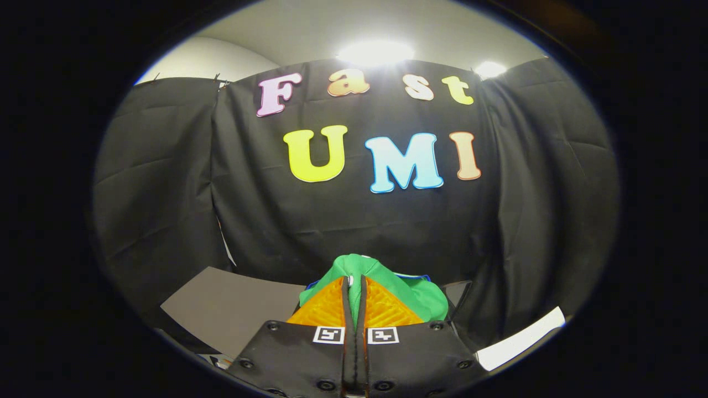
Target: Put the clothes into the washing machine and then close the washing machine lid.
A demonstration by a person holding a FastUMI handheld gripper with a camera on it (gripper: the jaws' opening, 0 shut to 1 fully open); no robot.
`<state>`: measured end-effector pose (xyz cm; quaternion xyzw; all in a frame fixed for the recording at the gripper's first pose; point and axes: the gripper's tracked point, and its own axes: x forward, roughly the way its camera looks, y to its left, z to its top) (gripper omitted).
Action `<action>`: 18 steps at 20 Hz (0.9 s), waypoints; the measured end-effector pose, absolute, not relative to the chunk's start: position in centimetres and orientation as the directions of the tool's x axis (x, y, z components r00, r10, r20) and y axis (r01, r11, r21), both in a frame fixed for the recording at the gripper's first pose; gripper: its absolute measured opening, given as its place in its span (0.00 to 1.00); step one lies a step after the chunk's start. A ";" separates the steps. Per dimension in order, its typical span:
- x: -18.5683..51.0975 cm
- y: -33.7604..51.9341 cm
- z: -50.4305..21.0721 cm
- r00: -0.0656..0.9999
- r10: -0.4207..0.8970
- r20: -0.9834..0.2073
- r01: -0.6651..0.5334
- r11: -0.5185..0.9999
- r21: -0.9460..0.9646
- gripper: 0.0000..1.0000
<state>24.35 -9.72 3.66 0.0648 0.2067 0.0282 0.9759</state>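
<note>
My gripper (354,283) is shut on a green piece of clothing (409,287), which bunches up between and just ahead of the two fingers and spills to the right of them. A blue edge of the cloth shows behind the green. The cloth is held up in the air in front of the black booth wall. The fingers stand nearly closed with a thin strip of green fabric pinched between them.
A grey flat panel (232,309) lies below and to the left of the fingers. A white strip (522,337) runs low to the right. The black cloth wall (332,221) hangs close ahead, with ceiling lights above it.
</note>
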 end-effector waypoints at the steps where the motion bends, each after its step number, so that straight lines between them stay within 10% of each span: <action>1: 24.4 -10.4 3.3 0.912 0.075 -0.404 -0.020 0.990 0.139 0.01; 18: 25.1 -14.7 -6.4 0.856 0.047 -0.515 0.028 0.990 0.137 0.01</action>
